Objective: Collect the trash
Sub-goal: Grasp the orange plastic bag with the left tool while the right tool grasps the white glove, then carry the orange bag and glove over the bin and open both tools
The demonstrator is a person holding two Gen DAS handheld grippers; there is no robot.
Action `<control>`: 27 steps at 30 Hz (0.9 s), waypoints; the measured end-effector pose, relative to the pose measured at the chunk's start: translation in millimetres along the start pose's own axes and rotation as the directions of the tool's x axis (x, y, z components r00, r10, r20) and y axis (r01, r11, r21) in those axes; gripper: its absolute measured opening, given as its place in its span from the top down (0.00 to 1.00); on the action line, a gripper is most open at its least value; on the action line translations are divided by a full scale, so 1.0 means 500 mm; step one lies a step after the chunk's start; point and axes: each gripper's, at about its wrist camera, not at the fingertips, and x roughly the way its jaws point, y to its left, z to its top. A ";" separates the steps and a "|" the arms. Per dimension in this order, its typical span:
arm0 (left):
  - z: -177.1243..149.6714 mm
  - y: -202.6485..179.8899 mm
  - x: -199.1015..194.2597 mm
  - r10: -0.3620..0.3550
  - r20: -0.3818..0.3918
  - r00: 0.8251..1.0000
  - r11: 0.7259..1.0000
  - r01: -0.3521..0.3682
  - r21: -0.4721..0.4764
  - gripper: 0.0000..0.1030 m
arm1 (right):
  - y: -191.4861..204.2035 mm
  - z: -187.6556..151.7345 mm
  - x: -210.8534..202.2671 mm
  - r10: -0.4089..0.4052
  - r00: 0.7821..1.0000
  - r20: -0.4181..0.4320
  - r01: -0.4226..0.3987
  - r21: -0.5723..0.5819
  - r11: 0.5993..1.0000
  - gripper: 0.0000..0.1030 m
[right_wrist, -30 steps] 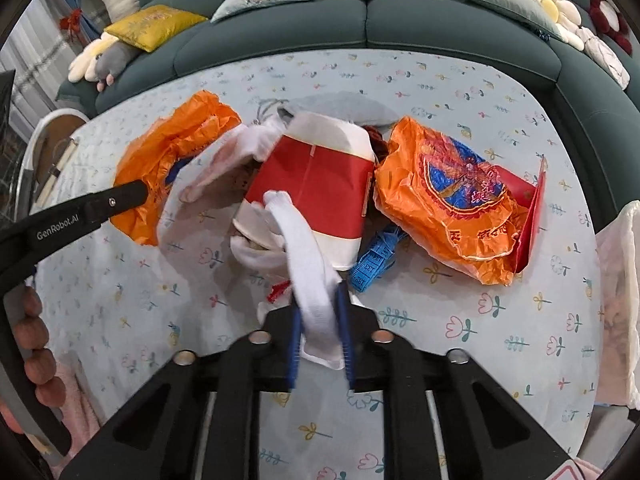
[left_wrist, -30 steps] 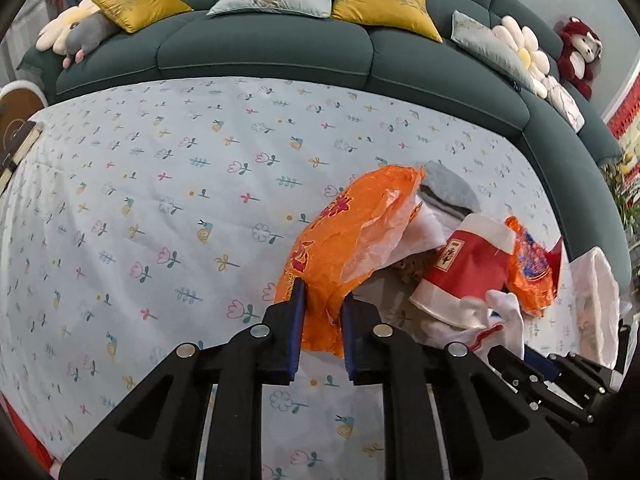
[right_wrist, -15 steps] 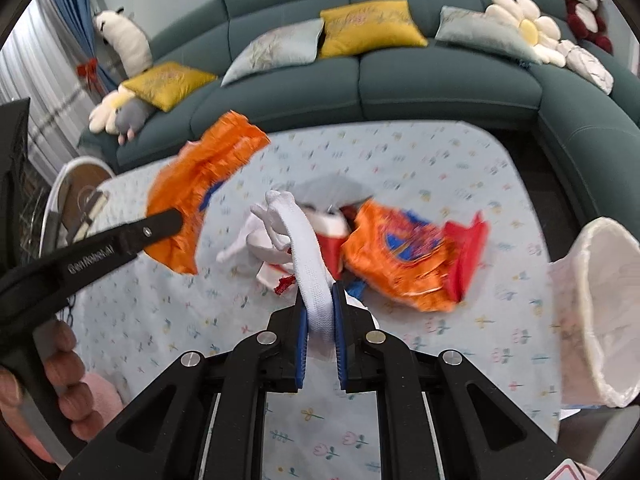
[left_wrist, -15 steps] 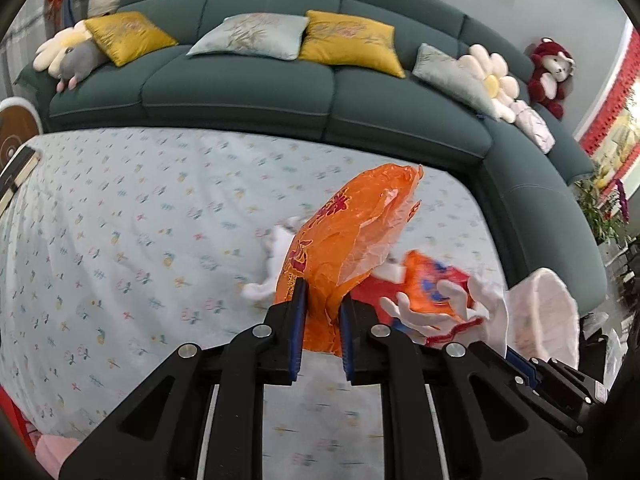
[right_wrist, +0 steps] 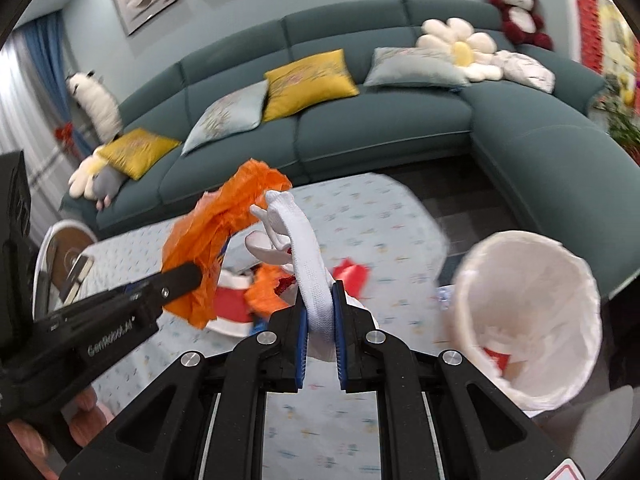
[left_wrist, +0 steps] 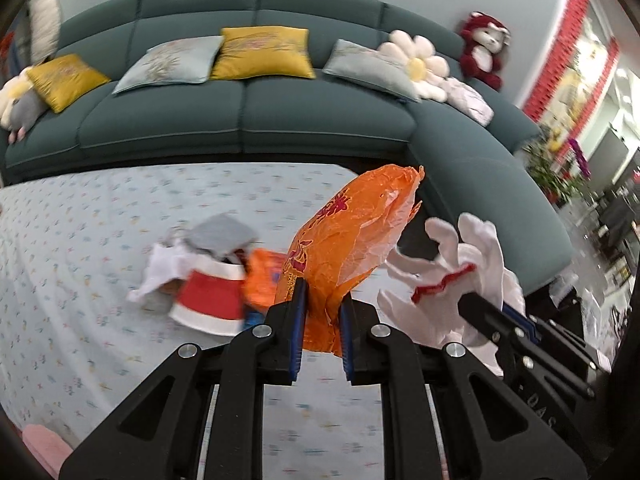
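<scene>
My left gripper (left_wrist: pixel 322 300) is shut on an orange plastic bag (left_wrist: pixel 352 236) and holds it up above the table; the bag also shows in the right wrist view (right_wrist: pixel 216 240). My right gripper (right_wrist: pixel 319 304) is shut on a white glove with red trim (right_wrist: pixel 304 248), held in the air; the glove shows in the left wrist view (left_wrist: pixel 460 276) to the right of the bag. A white-lined trash bin (right_wrist: pixel 532 312) stands at the right, below the table edge. More trash lies on the table: a red-and-white carton (left_wrist: pixel 212 300) and an orange wrapper (left_wrist: pixel 262 280).
The table (left_wrist: pixel 80 240) has a floral cloth. A teal corner sofa (left_wrist: pixel 240 120) with cushions wraps the far and right sides. A grey cloth (left_wrist: pixel 222 236) and white tissue (left_wrist: pixel 164 268) lie by the carton. A round tray (right_wrist: pixel 64 264) sits at the table's left.
Both grippers have lifted away from the table with the bag and the glove and swung toward the right, so the trash bin now looms larger in the right wrist view.
</scene>
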 end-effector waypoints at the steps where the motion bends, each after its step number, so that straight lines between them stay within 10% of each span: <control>1: -0.001 -0.019 0.002 -0.007 -0.002 1.000 1.000 0.007 0.011 0.86 | -0.026 0.002 -0.011 -0.013 1.000 0.011 0.013 0.015 1.000 0.90; 27: -0.053 -0.398 0.136 -0.110 -0.126 0.986 0.958 0.139 0.249 0.86 | -0.400 -0.022 -0.069 -0.197 0.980 0.022 0.187 0.224 0.957 0.90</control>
